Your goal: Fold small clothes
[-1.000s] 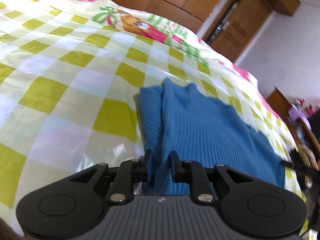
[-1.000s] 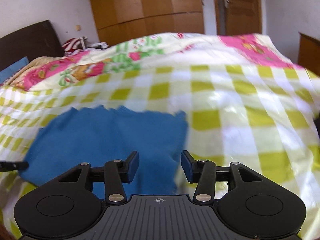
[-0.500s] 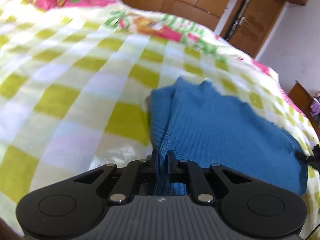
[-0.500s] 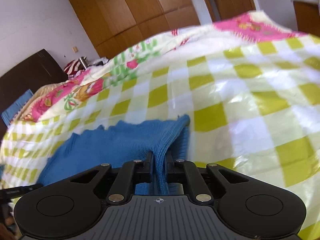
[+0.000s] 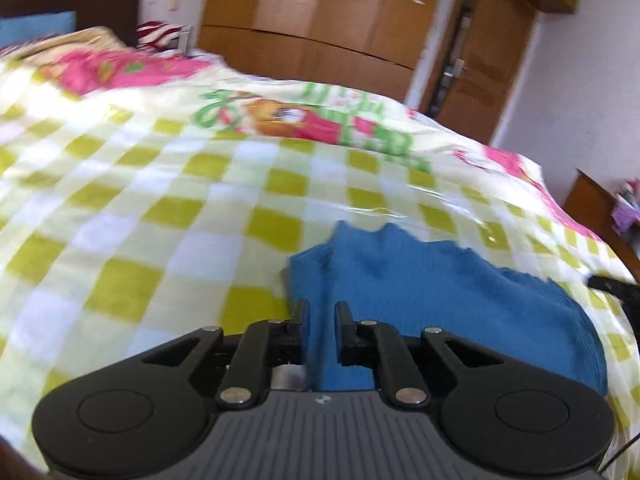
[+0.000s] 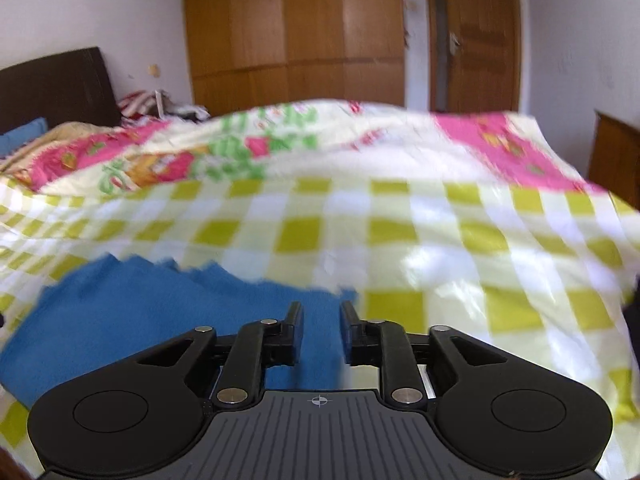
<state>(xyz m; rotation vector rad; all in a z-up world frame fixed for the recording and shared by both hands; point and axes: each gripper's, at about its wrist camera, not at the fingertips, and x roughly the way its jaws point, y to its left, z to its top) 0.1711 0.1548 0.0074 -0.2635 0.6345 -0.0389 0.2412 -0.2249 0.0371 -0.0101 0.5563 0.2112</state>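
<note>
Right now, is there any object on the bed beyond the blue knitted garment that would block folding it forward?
Nothing visible does. Beyond the blue knitted garment lies only bare green-checked bedspread; the clutter by the dark headboard lies far off.

We see the left tongs point(image 5: 320, 312): black plastic, two slim flat fingers point(image 5: 299, 312) on hinged link arms with silver rivets. Grey ribbed plate at the base, small logo in the middle, round black discs on each side. Right tongs point(image 6: 320, 312) the same build, crosshair mark on the ribbed plate, thin black cable at the left view's lower right corner.
</note>
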